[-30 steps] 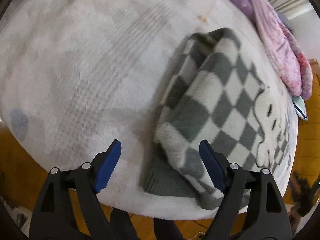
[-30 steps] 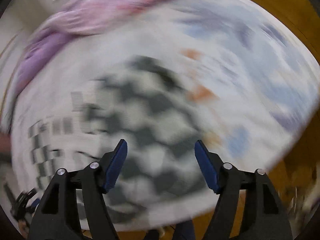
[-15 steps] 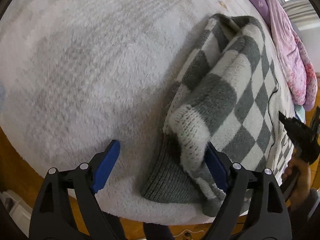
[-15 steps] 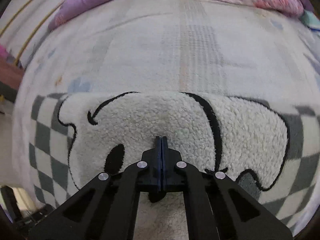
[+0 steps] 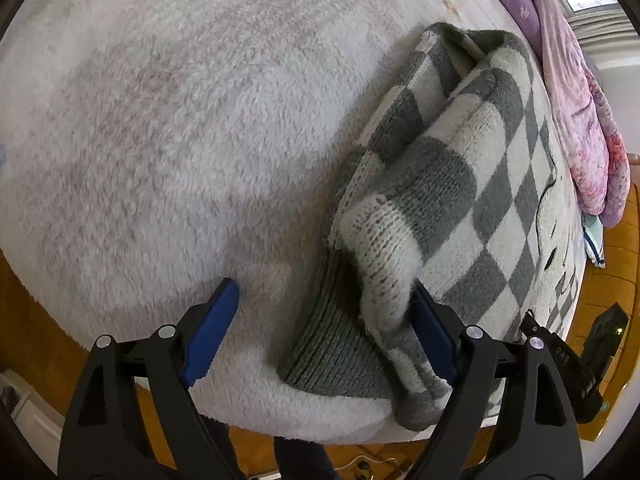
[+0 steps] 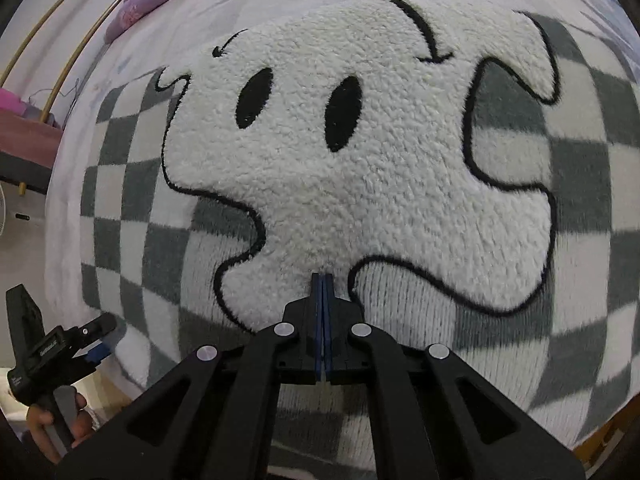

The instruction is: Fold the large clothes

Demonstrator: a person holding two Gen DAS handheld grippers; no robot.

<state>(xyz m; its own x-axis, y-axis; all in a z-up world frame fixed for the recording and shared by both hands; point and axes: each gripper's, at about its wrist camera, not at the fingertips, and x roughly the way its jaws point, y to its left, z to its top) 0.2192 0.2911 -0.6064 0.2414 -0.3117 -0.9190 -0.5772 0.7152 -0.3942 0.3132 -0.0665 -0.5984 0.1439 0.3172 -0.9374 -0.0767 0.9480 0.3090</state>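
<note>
The checked sweater (image 5: 472, 184) lay on a bed covered by a pale fleece blanket (image 5: 168, 128), near the bed's front edge, with a sleeve already turned over its body and the grey ribbed hem (image 5: 332, 356) exposed below. The left gripper (image 5: 324, 324) stood with its jaws wide apart, straddling the sleeve cuff (image 5: 384, 280); the right-hand blue pad touched the knit, the left-hand pad rested over bare blanket. The right gripper (image 6: 322, 304) had its jaws pressed together with nothing visibly pinched, its tip against the white plush ghost motif (image 6: 360, 168) on the sweater front. A pink quilt (image 5: 584, 120) lay bunched along the far side.

Assessment: the step in hand appeared to be taking hold of the cuff and hem at the near edge. To do it well, the left gripper should close on both the cuff and the layer beneath, taking a deep bite, since thick knit tends to slip from a shallow pinch. The right gripper pressing on the front may serve to anchor the garment.

Compared with half a second earlier, the left gripper had advanced slightly on the cuff, jaws unchanged. The right gripper had moved lower down the motif, so the eyes came into view; its jaws remained together.
</note>
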